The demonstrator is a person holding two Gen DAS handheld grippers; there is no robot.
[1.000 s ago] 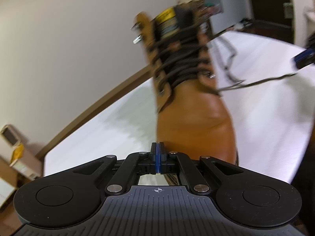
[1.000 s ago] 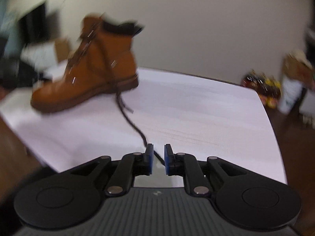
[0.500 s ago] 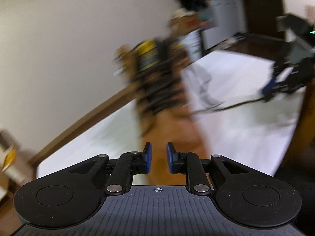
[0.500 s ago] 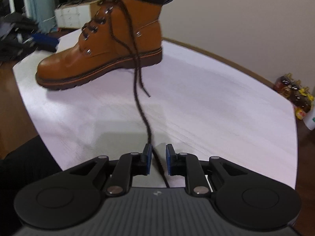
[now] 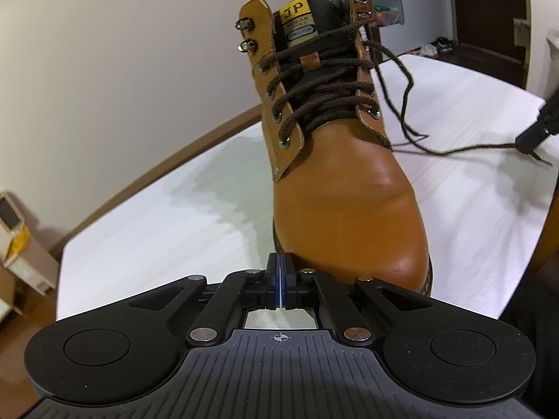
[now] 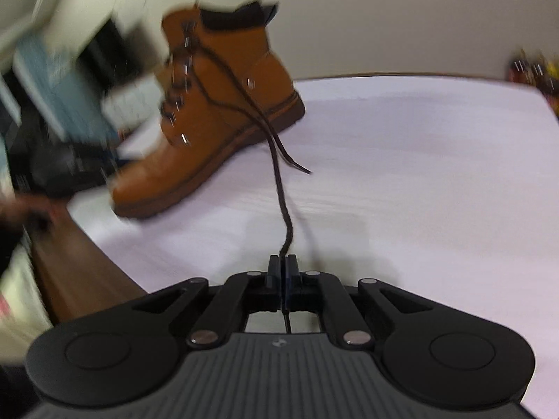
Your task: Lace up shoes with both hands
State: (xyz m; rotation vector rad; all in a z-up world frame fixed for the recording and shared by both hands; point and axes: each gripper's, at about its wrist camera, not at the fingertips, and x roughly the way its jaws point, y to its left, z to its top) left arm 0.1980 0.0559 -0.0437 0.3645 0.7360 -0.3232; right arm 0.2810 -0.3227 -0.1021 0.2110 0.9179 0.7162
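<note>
Now, boot [image 5: 346, 188]: standing on the white table [image 5: 157, 230], toe at its near edge, top hooks unlaced.
Left gripper [image 5: 280, 272]: jaws pressed together, empty, by the toe, perhaps to steady it.
Right gripper [image 6: 282, 269]: pinching the lace [image 6: 279, 188], likely for threading upward.

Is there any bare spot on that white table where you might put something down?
Yes. The white table is bare between the boot and the wall-side edge, and wide open beyond the boot's heel. It is crowded beside the boot's right, where loose laces trail and the right gripper pinches one.
</note>
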